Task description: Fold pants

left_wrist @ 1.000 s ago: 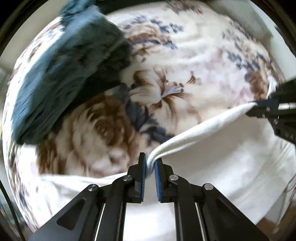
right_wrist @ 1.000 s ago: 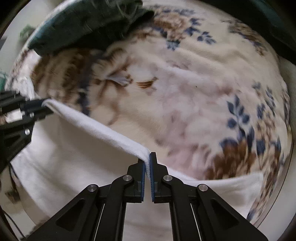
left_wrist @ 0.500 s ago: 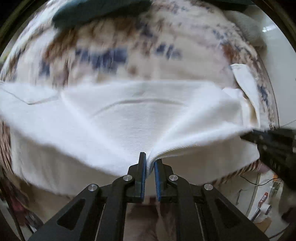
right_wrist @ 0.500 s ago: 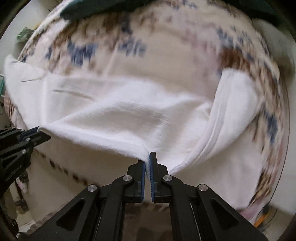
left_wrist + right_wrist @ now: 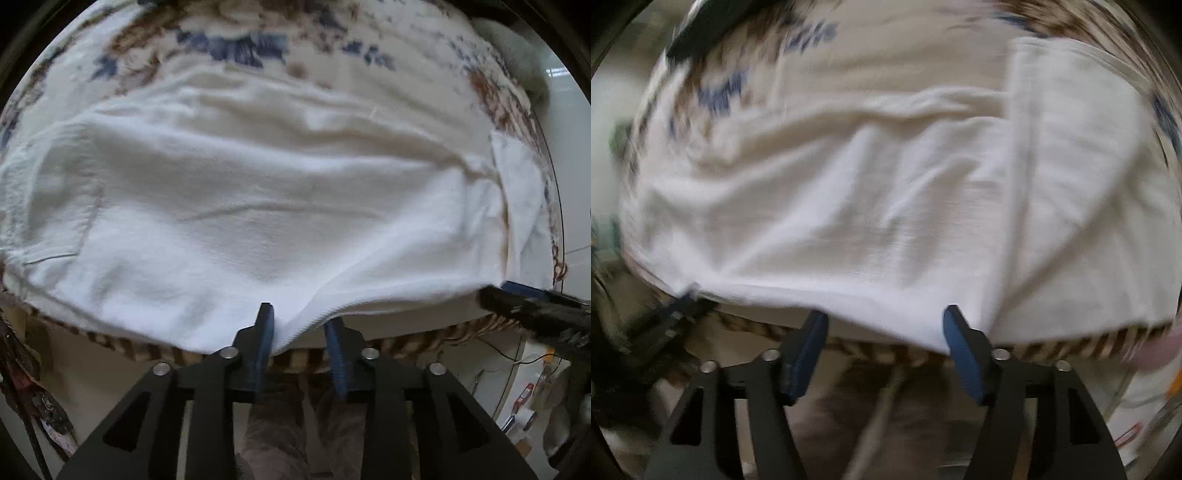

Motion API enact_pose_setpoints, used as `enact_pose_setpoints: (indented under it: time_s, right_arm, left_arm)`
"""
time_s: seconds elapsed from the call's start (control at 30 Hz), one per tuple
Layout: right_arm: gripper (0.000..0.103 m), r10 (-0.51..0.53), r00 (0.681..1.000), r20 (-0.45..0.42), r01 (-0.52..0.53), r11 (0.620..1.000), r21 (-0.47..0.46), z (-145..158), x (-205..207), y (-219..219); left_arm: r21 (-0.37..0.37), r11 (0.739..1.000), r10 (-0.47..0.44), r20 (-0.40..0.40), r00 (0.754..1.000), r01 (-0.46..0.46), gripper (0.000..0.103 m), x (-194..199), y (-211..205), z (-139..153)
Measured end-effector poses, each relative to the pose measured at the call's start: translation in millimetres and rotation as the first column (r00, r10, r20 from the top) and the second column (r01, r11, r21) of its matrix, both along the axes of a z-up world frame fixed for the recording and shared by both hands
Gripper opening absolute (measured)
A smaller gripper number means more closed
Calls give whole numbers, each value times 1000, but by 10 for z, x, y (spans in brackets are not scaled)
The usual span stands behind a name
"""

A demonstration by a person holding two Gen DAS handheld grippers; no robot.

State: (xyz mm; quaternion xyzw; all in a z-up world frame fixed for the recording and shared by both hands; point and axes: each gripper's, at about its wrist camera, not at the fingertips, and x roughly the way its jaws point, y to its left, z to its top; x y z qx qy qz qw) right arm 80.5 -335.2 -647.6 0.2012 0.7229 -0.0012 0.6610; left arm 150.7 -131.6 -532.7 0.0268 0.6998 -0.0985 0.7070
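Note:
The white pants (image 5: 258, 206) lie folded over on the floral blanket (image 5: 236, 48), their near edge at the blanket's front edge. My left gripper (image 5: 300, 325) is open, with the pants' hem lying loose between its blue pads. My right gripper (image 5: 884, 325) is wide open, just in front of the pants' (image 5: 886, 206) near edge and apart from the cloth. The right gripper also shows at the right of the left wrist view (image 5: 532, 306). The left gripper shows blurred at the left of the right wrist view (image 5: 672, 314).
The blanket's striped fringe (image 5: 461, 332) hangs over the front edge. Below it is the floor with cables and small items (image 5: 524, 398) at the right. A grey cushion (image 5: 524, 55) lies at the far right corner.
Both grippers carried the pants' edge toward the blanket's front edge, folding the pants over. Both have now opened and let go of the cloth.

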Motion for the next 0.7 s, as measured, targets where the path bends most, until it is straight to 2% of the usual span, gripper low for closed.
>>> enact_pose_setpoints:
  time_s: [0.03,0.07,0.1,0.13,0.2,0.27,0.37,0.4,0.43,0.47,0.5,0.53,0.57,0.6,0.7]
  right_arm:
    - [86,-68,998,16,68,998,12,122,-63,-150]
    - [90,-120,992,27,120,993,10,198,-104,-285]
    - [90,-168,985,41,168,986,-3,264,-123,-439]
    - [90,-206,977,55,208,978,-23,321,-83,-558]
    - [90,-248,966,75,254,962,-96,349,124,-840]
    - [90,-281,956,84,291,945,-149,257,362,-1045]
    - [89,-256,964,69,265,940,-213,34,815,-1180]
    - [86,-245,969,37,246,939,-239,-101,937,-1204]
    - [81,-255,967,-14,244,938,-248,-248,996,-1229]
    - [64,-264,964,-43,246,937,-248,-334,1023,-1268]
    - [40,-280,959,-48,258,930,-263,-367,1003,-1314]
    - [27,-303,953,-32,284,921,-268,-334,932,-1380]
    - [5,-391,920,30,388,897,-212,-148,661,-1571]
    - [5,-391,920,30,388,897,-212,-148,661,-1571]
    - [5,-498,862,99,507,837,-203,185,26,-1881]
  left_arm:
    - [36,999,7,6,1000,-8,67,-13,-17,53]
    - [63,998,18,16,1000,-19,83,-30,-13,100]
    - [87,996,31,33,999,-34,92,-80,23,114]
    - [104,994,39,45,998,-43,92,-69,39,139]
    - [192,979,60,79,995,-74,92,-81,48,147]
    - [224,969,92,69,993,-105,92,-61,48,89]
    - [249,961,101,75,992,-117,92,5,-20,40]
    - [257,960,91,92,992,-112,92,51,-94,20]
    - [261,959,84,99,992,-107,92,111,-152,20]
    - [267,959,72,114,991,-100,92,159,-238,21]
    - [262,960,65,122,990,-96,92,220,-309,48]
    - [259,962,56,129,990,-88,92,237,-350,71]
    - [252,965,45,136,990,-79,92,265,-426,93]
    - [239,968,41,142,989,-75,92,295,-482,110]
    - [208,976,28,142,989,-58,92,349,-610,129]
